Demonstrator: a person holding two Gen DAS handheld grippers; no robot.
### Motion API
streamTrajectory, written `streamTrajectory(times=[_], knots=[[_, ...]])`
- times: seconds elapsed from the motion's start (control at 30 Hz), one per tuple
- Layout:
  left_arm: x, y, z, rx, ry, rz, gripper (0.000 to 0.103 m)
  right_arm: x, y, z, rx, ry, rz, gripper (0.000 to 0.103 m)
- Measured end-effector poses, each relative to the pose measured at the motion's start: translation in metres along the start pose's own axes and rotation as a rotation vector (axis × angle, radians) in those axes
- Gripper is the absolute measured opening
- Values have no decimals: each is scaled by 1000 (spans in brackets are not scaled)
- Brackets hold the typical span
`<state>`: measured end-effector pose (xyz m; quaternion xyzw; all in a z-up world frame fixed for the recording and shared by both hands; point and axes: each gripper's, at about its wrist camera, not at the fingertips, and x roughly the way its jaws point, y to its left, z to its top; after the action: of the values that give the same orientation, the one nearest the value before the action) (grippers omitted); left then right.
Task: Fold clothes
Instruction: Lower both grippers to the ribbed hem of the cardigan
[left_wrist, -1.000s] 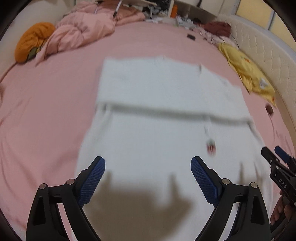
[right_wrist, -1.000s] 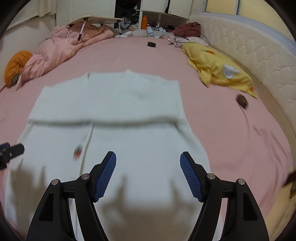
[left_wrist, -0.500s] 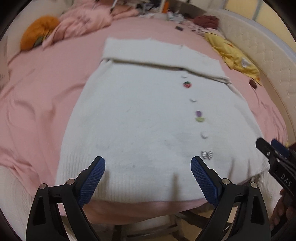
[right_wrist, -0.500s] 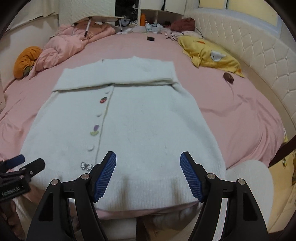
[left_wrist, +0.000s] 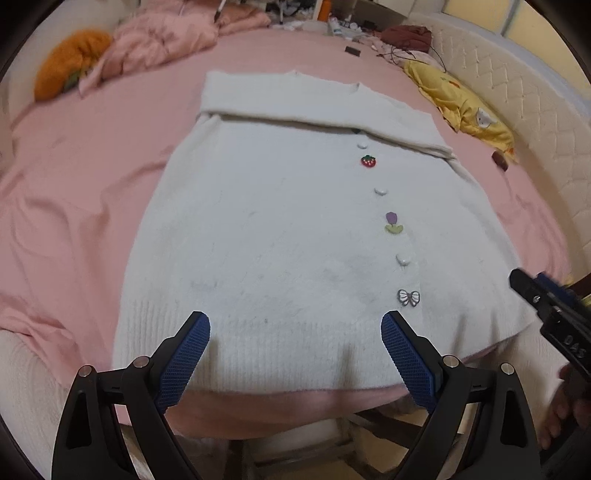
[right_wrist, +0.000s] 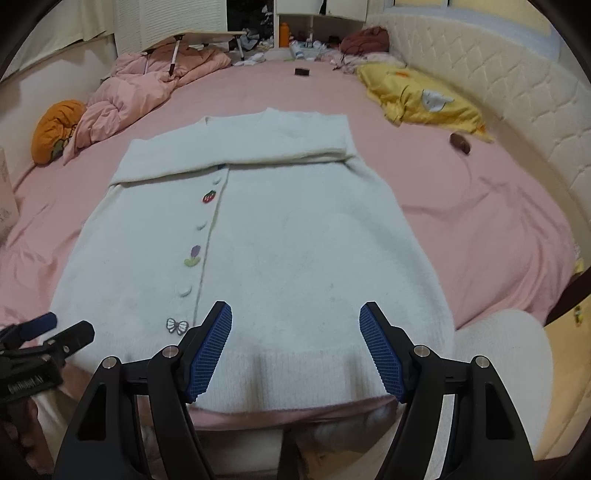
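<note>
Two grippers hang over the near edge of the bed, both with their blue pads spread wide and nothing between them. The left gripper (left_wrist: 295, 354) sits above the ribbed hem of a white cardigan (left_wrist: 280, 229), and the right gripper (right_wrist: 295, 347) hovers over the same hem further along, its tip also showing at the edge of the left view.

That cardigan lies flat and buttoned on the pink sheet (right_wrist: 480, 221), hem toward the grippers, with its upper part folded down in a band across the chest. A row of buttons runs up the front: a bow (left_wrist: 408, 297), a tulip (left_wrist: 392, 223) and a strawberry (left_wrist: 368, 161) among plain white ones.

Beyond it lie a yellow pillow (right_wrist: 421, 96) beside the quilted headboard (right_wrist: 517, 88), a heaped pink duvet (right_wrist: 147, 88) and an orange cushion (right_wrist: 55, 129).
</note>
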<state>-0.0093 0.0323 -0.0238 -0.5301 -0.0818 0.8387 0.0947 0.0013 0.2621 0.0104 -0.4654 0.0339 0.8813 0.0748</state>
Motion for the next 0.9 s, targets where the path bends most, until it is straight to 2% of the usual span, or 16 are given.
streamTrajectory(times=[0.13, 0.23, 0.27, 0.3, 0.4, 0.5, 0.6, 0.63, 0.7, 0.73, 0.8, 0.9], knots=[[-3, 56, 18, -103, 60, -84, 94, 16, -48, 22, 123, 74, 58, 72], [-6, 116, 33, -251, 104, -175, 94, 40, -96, 45, 222, 213, 102, 72], [-6, 132, 37, -294, 122, -199, 93, 53, -112, 53, 236, 300, 107, 72], [-5, 146, 40, -330, 141, -223, 88, 60, -121, 57, 244, 343, 100, 72], [6, 141, 38, -247, 243, -230, 75, 84, -147, 62, 249, 481, 49, 72], [18, 120, 29, -165, 304, -234, 74, 106, -163, 55, 278, 611, 35, 72], [36, 105, 21, -126, 347, -187, 74, 129, -164, 41, 270, 721, 50, 78], [42, 104, 21, -132, 350, -173, 74, 132, -157, 41, 231, 719, 48, 82], [45, 103, 22, -151, 346, -184, 74, 134, -140, 38, 195, 746, 136, 83], [45, 103, 22, -155, 346, -192, 73, 135, -136, 36, 185, 757, 152, 83], [43, 105, 22, -157, 354, -190, 62, 136, -128, 33, 166, 778, 180, 83], [38, 115, 21, -182, 365, -202, 59, 135, -132, 32, 190, 787, 215, 83]])
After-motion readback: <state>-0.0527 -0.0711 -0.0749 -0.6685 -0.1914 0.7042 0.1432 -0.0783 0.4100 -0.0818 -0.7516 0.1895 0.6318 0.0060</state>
